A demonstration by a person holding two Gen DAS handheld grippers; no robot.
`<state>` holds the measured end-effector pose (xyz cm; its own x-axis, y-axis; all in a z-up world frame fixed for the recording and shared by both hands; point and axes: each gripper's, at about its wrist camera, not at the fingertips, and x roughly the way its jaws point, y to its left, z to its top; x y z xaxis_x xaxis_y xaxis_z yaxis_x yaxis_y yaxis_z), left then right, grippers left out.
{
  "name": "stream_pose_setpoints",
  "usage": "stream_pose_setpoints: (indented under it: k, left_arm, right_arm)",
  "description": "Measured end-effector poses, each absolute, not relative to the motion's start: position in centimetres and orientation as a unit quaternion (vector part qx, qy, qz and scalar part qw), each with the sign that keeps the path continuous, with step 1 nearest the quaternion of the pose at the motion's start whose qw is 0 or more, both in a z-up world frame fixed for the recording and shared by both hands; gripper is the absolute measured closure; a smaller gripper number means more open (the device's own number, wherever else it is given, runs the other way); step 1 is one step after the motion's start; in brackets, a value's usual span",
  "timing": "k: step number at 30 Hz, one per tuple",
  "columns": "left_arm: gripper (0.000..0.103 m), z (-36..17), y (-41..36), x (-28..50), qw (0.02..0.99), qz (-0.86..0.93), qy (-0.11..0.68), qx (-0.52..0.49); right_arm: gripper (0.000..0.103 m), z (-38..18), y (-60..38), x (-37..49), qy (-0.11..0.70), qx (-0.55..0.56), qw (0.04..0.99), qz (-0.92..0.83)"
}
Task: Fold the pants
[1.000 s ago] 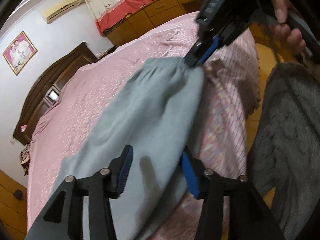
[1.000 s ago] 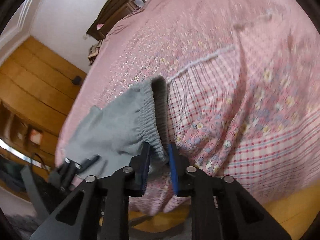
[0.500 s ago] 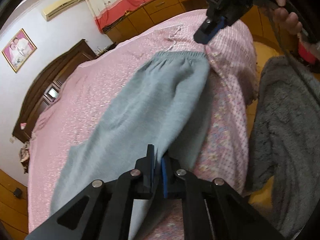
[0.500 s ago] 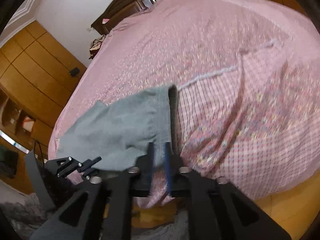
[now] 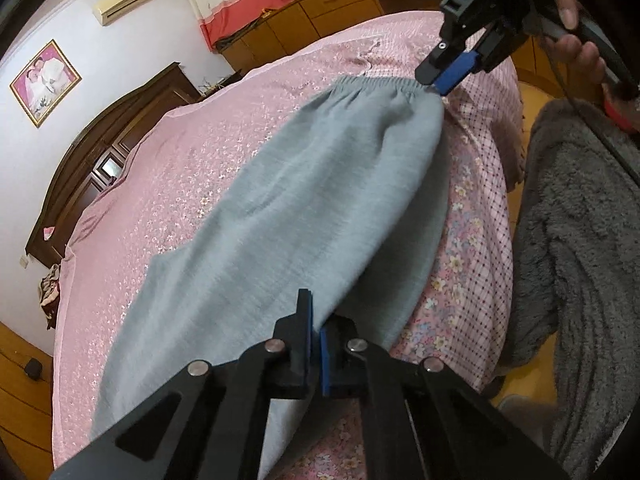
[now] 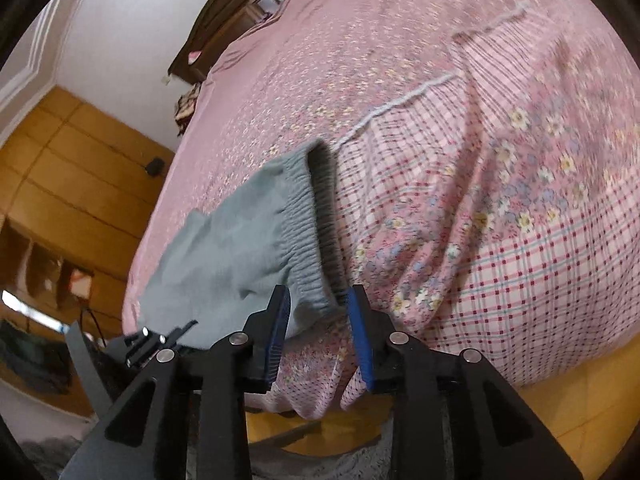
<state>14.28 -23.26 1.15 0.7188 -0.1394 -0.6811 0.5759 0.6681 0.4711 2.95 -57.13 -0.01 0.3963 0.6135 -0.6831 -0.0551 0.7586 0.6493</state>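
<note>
Left gripper [image 5: 315, 330] low and near, two fingers pressed tight together with cloth pinched between. Right gripper [image 6: 320, 312] with fingers apart, a gap between the blue pads [image 6: 280, 320]. A hand [image 5: 576, 46] wrapped round the right gripper's handle, behind its fingers.

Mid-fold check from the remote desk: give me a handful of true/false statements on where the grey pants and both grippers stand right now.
1. The left gripper is shut on the grey pants. True.
2. The right gripper is clamped tight on the waistband. False: its jaws stand apart with the waistband corner between them.
3. The pants lie on a pink floral bedspread. True.
4. The pants are already folded into a small square. False: they lie stretched out lengthwise.
</note>
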Motion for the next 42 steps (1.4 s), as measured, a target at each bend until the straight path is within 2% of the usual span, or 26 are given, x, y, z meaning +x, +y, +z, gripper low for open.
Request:
stream_pose_setpoints:
  k: [3,8,9,12,18,24,26,27,29,31,33,35,37,39,40,41,42]
  left_arm:
    - [0.100,1.3,-23.0,14.3,0.859,-0.210,0.311,0.348]
    - [0.100,1.8,-23.0,14.2,0.861,-0.213,0.312,0.341]
    - [0.100,1.9,-23.0,14.3,0.861,-0.213,0.311,0.342]
    - [0.100,1.8,-23.2,14.1,0.852,-0.221,0.320,0.350]
    - [0.100,2.5,-23.4,12.3,0.834,-0.230,0.311,0.393]
    - [0.100,-1.5,-25.0,12.6,0.808,-0.225,0.330,0.432]
    - [0.100,-2.3,-25.3,12.3,0.811,-0.214,0.319,0.442]
    - [0.098,-2.2,-25.2,12.0,0.813,-0.214,0.316,0.440]
    - [0.090,-1.0,-24.4,11.4,0.818,-0.236,0.336,0.403]
    - [0.080,0.9,-23.0,11.2,0.823,-0.273,0.370,0.333]
    - [0.060,2.9,-21.1,11.5,0.840,-0.291,0.378,0.257]
    - [0.045,4.0,-19.1,12.5,0.874,-0.280,0.348,0.191]
    - [0.044,3.0,-18.4,14.3,0.881,-0.259,0.359,0.168]
    - [0.051,-0.2,-18.3,16.5,0.864,-0.242,0.411,0.162]
    - [0.051,-1.0,-18.2,16.8,0.865,-0.241,0.411,0.158]
    - [0.050,-1.2,-18.1,16.5,0.872,-0.242,0.396,0.154]
    - [0.050,-1.2,-18.2,16.2,0.875,-0.241,0.390,0.155]
  right_arm:
    - [0.072,-0.7,-57.8,3.3,0.505,0.305,0.779,0.212]
    - [0.072,-1.1,-56.9,3.6,0.518,0.295,0.774,0.213]
    - [0.074,-1.0,-56.9,3.6,0.515,0.297,0.776,0.211]
    - [0.092,0.0,-56.5,3.4,0.497,0.283,0.791,0.217]
    - [0.093,2.0,-55.4,2.1,0.489,0.251,0.805,0.223]
    - [0.092,-1.3,-54.6,3.9,0.531,0.223,0.792,0.203]
    - [0.086,-1.5,-55.1,4.1,0.525,0.243,0.789,0.209]
    - [0.073,-1.4,-55.4,4.0,0.520,0.252,0.789,0.208]
    - [0.056,-1.2,-56.3,3.6,0.516,0.255,0.792,0.203]
    - [0.055,-1.3,-56.8,3.4,0.514,0.277,0.779,0.227]
    - [0.053,-2.0,-56.7,3.7,0.518,0.297,0.759,0.260]
    - [0.053,-3.1,-55.9,4.4,0.530,0.287,0.756,0.256]
    - [0.053,-4.2,-55.4,5.4,0.532,0.299,0.749,0.258]
    - [0.052,-4.8,-55.4,6.2,0.532,0.321,0.739,0.262]
    - [0.052,-4.8,-55.3,6.4,0.533,0.321,0.737,0.264]
    - [0.053,-4.6,-55.3,6.3,0.533,0.316,0.738,0.268]
    - [0.059,-4.6,-55.3,6.2,0.532,0.310,0.741,0.268]
